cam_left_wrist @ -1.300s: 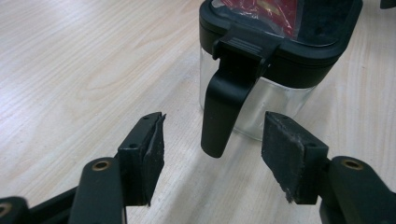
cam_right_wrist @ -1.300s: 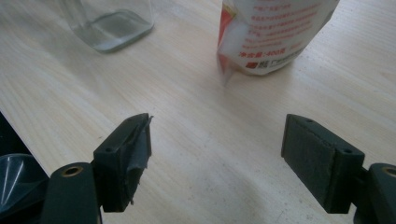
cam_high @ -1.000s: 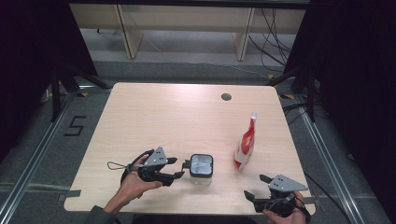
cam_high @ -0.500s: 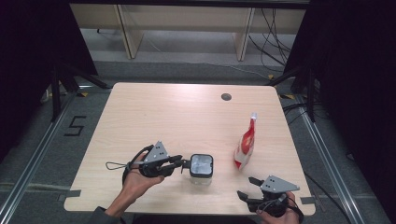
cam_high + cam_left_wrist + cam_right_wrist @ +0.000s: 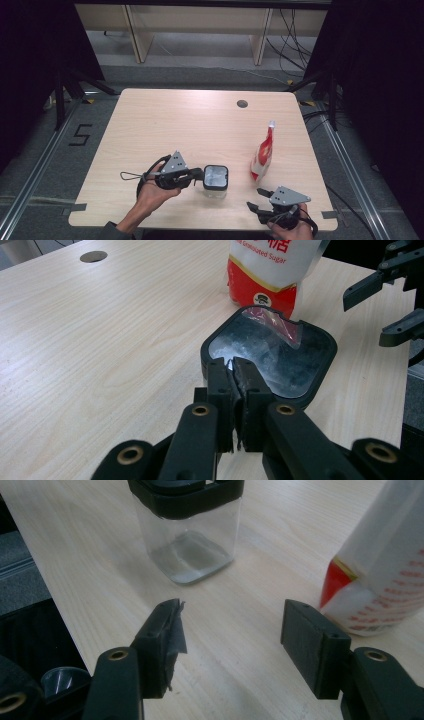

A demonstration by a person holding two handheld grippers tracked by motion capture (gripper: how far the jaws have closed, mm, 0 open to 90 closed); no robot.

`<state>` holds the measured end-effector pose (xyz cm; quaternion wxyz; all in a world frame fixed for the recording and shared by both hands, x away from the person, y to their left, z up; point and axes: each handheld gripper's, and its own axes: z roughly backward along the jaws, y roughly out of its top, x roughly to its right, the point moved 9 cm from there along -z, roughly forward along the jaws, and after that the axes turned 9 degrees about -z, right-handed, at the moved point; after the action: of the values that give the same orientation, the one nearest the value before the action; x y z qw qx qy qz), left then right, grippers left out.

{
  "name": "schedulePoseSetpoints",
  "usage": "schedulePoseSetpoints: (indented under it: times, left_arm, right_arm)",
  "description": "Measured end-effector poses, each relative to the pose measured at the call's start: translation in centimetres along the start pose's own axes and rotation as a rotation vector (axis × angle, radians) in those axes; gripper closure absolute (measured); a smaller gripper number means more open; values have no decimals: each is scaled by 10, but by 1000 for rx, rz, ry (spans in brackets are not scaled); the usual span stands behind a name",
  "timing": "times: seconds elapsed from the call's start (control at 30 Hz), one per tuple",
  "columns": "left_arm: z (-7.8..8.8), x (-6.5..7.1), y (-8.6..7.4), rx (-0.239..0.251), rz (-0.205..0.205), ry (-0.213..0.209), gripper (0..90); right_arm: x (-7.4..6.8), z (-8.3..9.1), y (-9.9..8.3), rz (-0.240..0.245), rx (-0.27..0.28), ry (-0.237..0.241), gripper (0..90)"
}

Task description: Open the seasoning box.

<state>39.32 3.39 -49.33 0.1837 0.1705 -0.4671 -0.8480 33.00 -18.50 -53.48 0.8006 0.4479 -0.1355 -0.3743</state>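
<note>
Closing since before, left hand-held gripper [image 5: 232, 385] pinches the jar [image 5: 215, 180] rim; right hand-held gripper [image 5: 230, 645] gapes empty.

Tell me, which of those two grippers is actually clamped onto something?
The left gripper, at the clear jar: its jaws are pinched shut on the jar's black rim. The right gripper has been closing, but nothing sits between its jaws.

Clear square jar [image 5: 215, 178] with black rim, upright, its rim pinched at the left gripper's [image 5: 199, 174] tips.
</note>
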Motion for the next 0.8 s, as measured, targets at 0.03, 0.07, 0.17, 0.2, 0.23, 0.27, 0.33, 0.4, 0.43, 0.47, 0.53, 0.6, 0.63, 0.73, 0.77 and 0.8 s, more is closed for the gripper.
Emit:
schedulePoseSetpoints:
  times: [0.03,0.07,0.17,0.2,0.23,0.27,0.33,0.4,0.43,0.47,0.53,0.6,0.63,0.73,0.77,0.8]
  left_arm:
    - [-1,0,0,9,3,0,859]
    - [-1,0,0,11,6,0,859]
    - [0,0,0,5,11,-1,859]
    - [0,0,0,8,12,1,859]
    - [-1,0,0,17,13,1,858]
    - [-1,0,0,18,13,1,858]
    - [-1,0,-1,19,28,2,858]
    - [0,0,-1,21,19,2,858]
    - [0,-1,-1,26,16,1,858]
    - [0,-1,-1,26,16,1,859]
    - [0,-1,-2,23,9,2,859]
    - [-1,-1,-1,32,12,3,859]
    - [-1,-1,-2,31,14,3,859]
    - [0,-1,-3,25,36,10,860]
    - [-1,0,-2,39,49,9,861]
    - [-1,-1,-2,40,44,8,861]
  right_arm:
    - [-2,-3,2,29,-2,7,439]
    - [-2,-3,2,29,-2,7,439]
    - [-6,-8,5,62,9,15,474]
    - [-8,-9,7,69,16,15,484]
    - [-10,-9,10,58,19,14,500]
    - [-12,-13,12,64,26,22,511]
    - [-12,-14,12,58,23,19,524]
    - [-13,-17,14,73,23,24,555]
    - [-16,-18,16,58,26,19,577]
    - [-16,-18,16,58,26,19,577]
    - [-16,-21,22,93,45,18,619]
    - [-16,-22,23,97,49,15,635]
    - [-17,-23,26,96,60,16,666]
    - [-17,-24,28,107,58,16,689]
    - [-19,-26,31,109,67,16,715]
    - [-20,-26,32,113,67,18,723]
